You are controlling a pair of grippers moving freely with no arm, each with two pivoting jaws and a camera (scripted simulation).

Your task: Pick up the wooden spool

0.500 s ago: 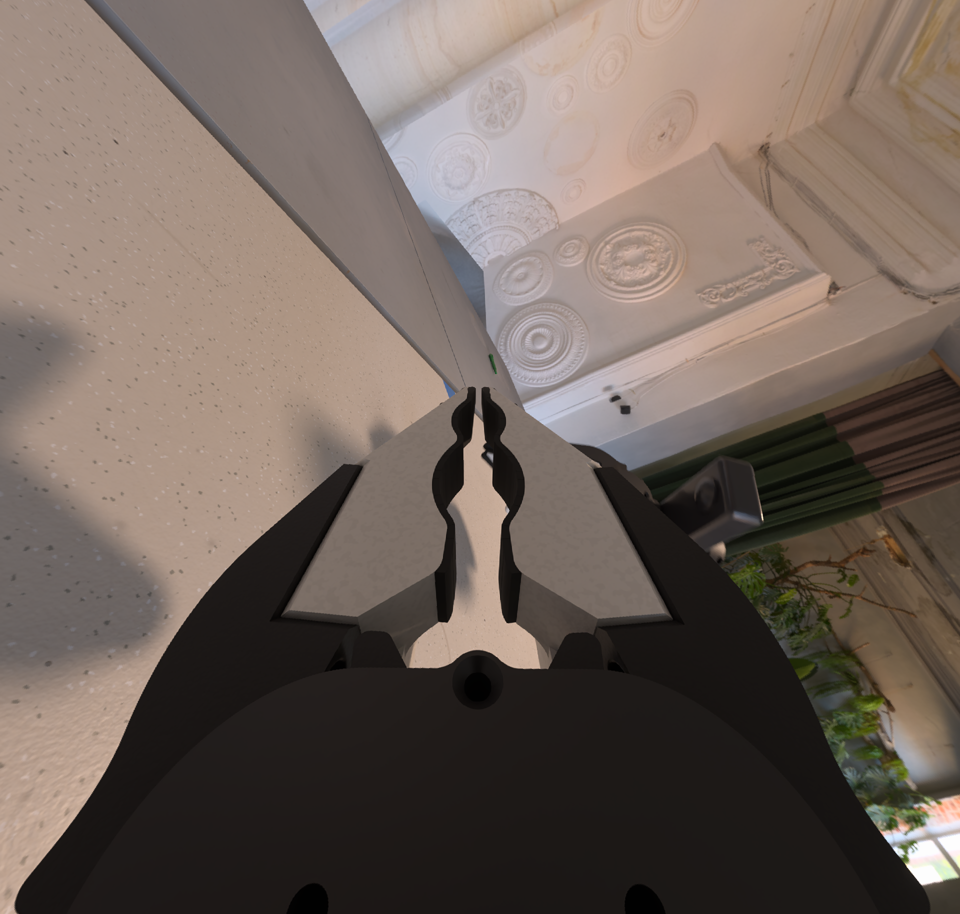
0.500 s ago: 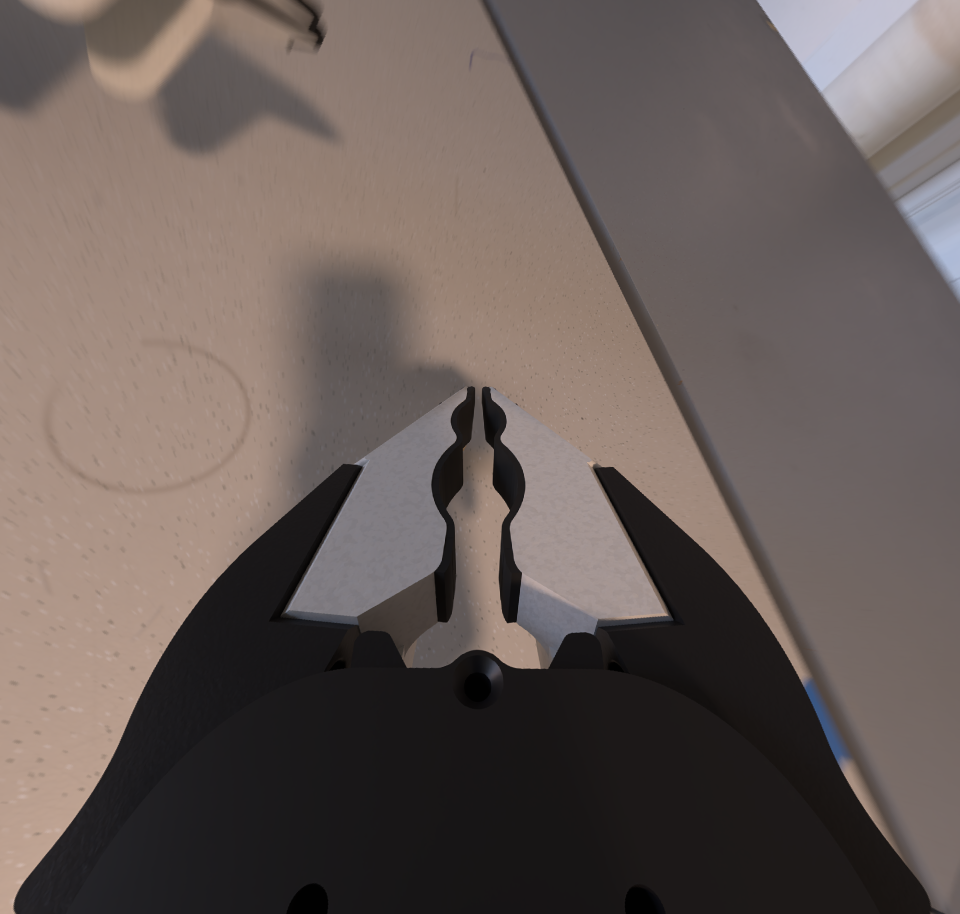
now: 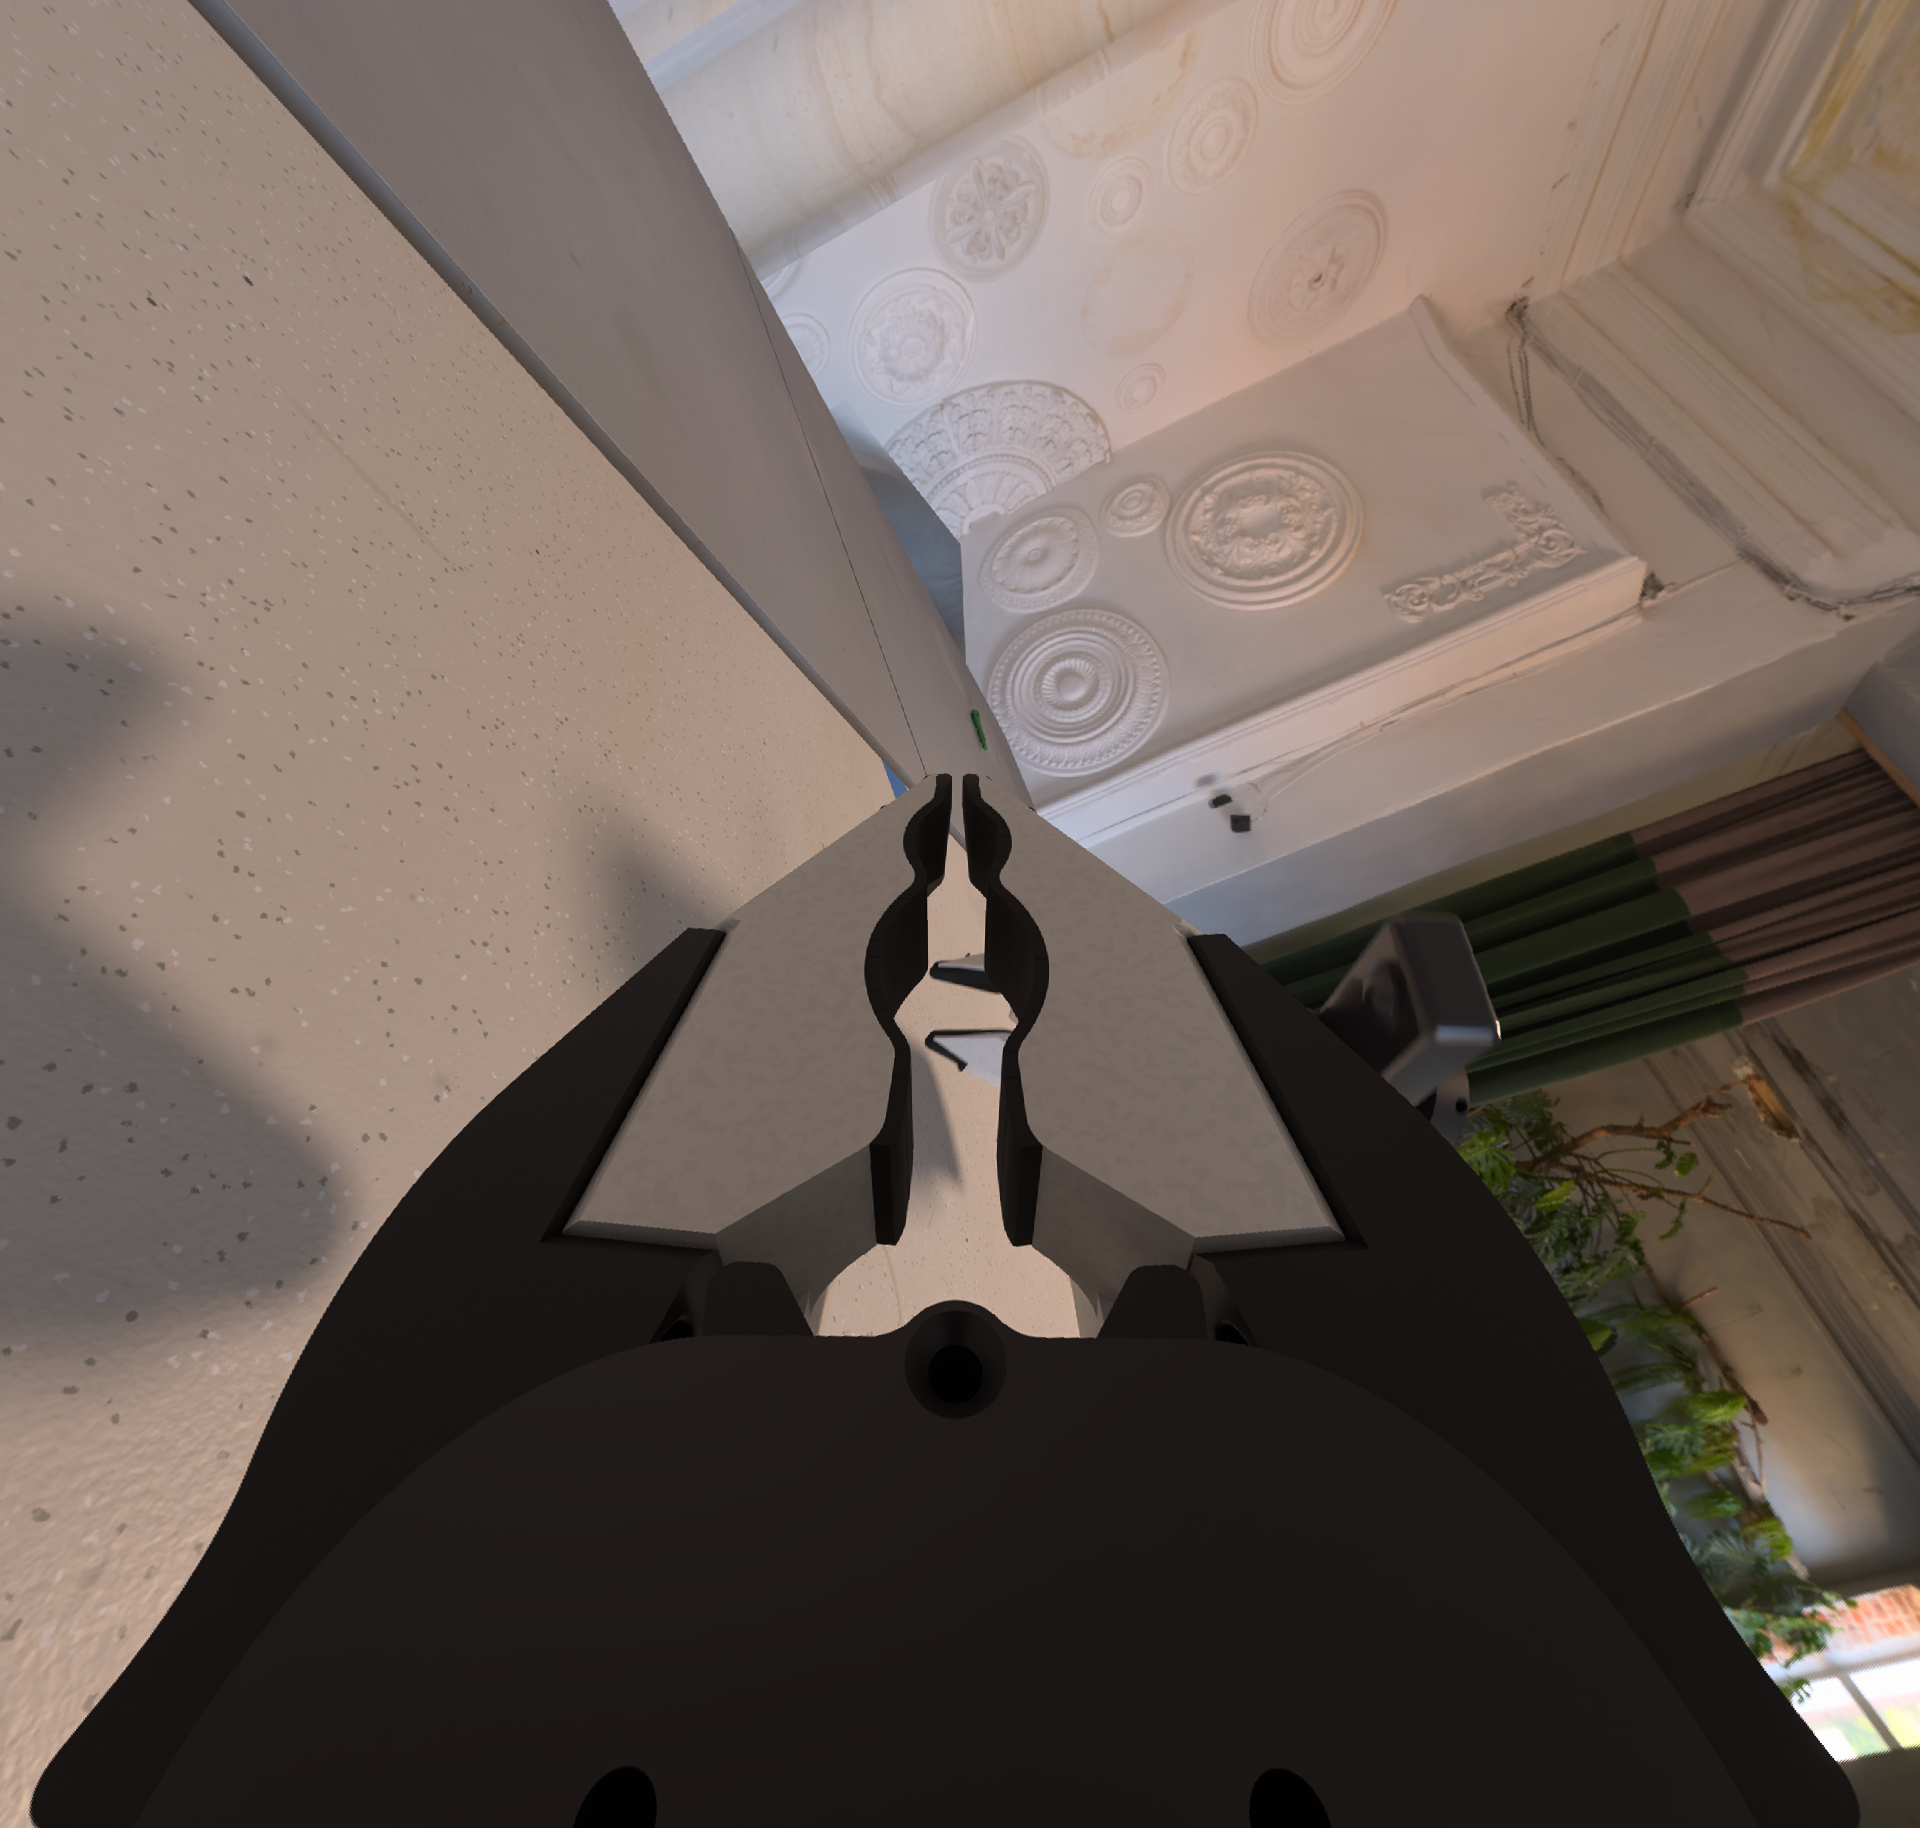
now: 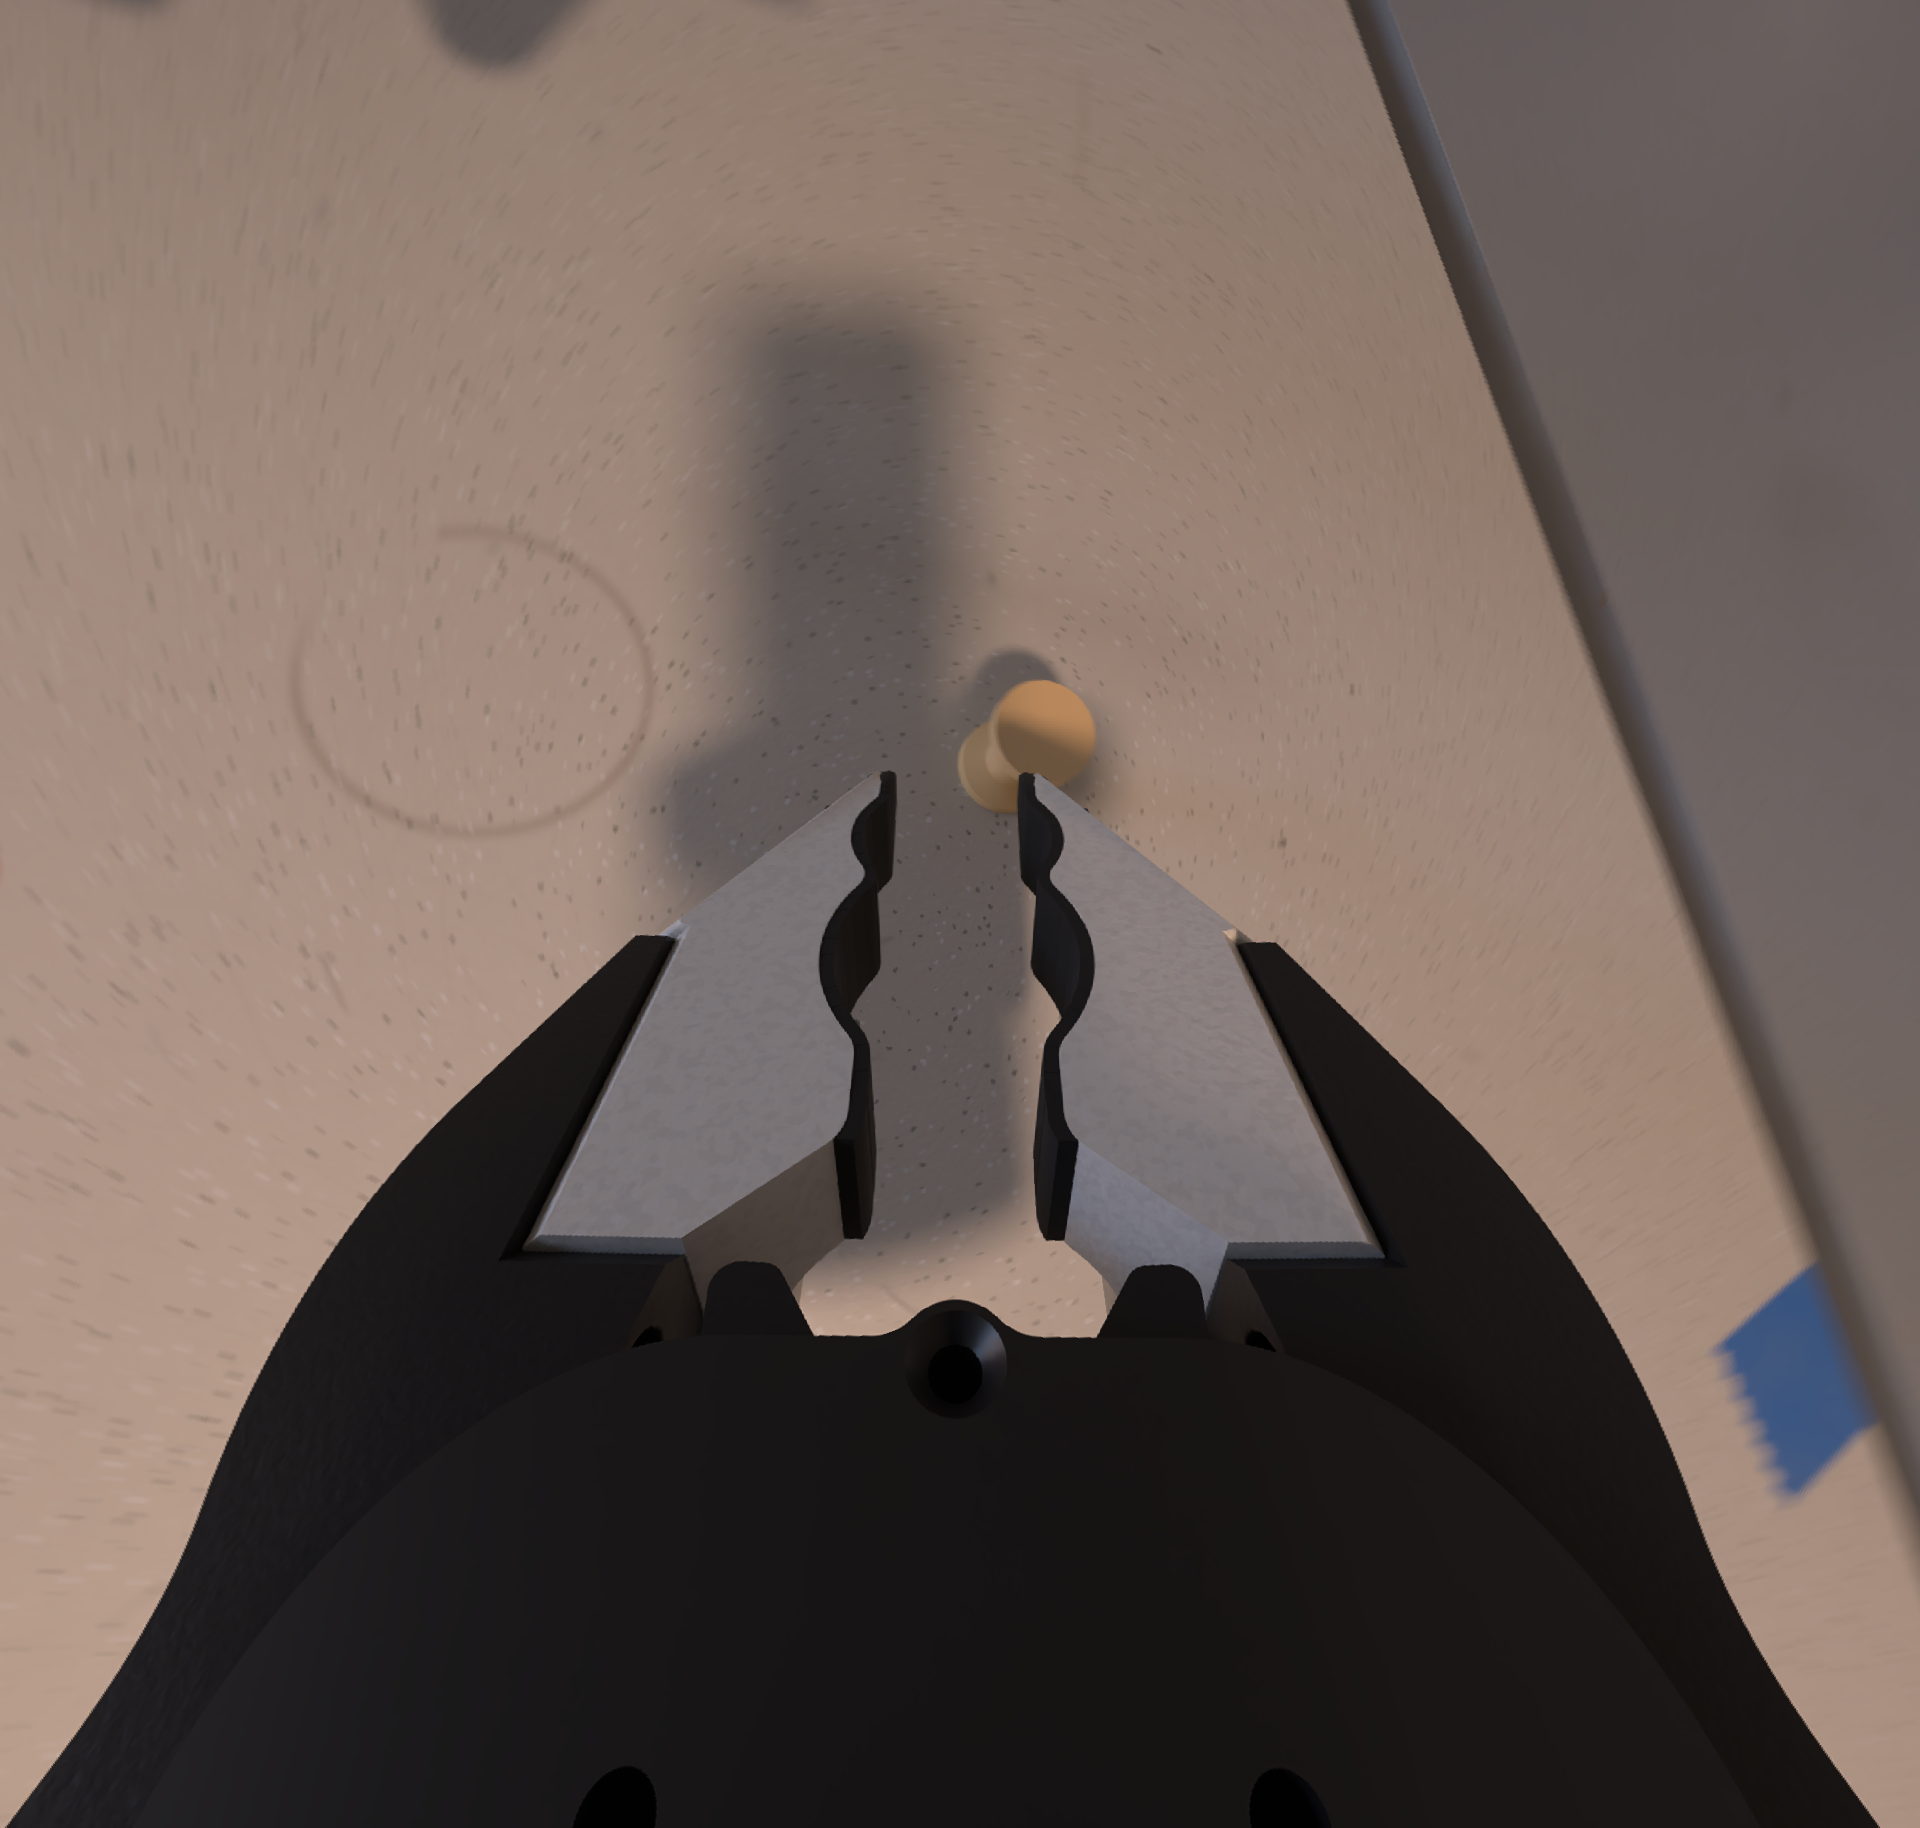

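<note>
A small tan wooden spool (image 4: 1029, 739) lies on its side on the speckled beige table (image 4: 416, 324) in the right wrist view. My right gripper (image 4: 954, 781) is open and empty, and the spool sits just beyond its right fingertip (image 4: 1027, 791). My left gripper (image 3: 956, 783) is shut and empty, tilted over the table edge (image 3: 623, 428). The spool does not show in the left wrist view. Parts of the other gripper (image 3: 1403, 1009) show to the right of and between my left fingers.
A faint ring mark (image 4: 468, 682) lies on the table left of my right gripper. A grey table edge (image 4: 1558, 531) runs along the right, with a strip of blue tape (image 4: 1797, 1373) near it. Gripper shadows fall on the table.
My right gripper has opened and moved, bringing the spool into view by its right fingertip; the ring mark has shifted right in view. My left gripper stays shut and has barely moved.
</note>
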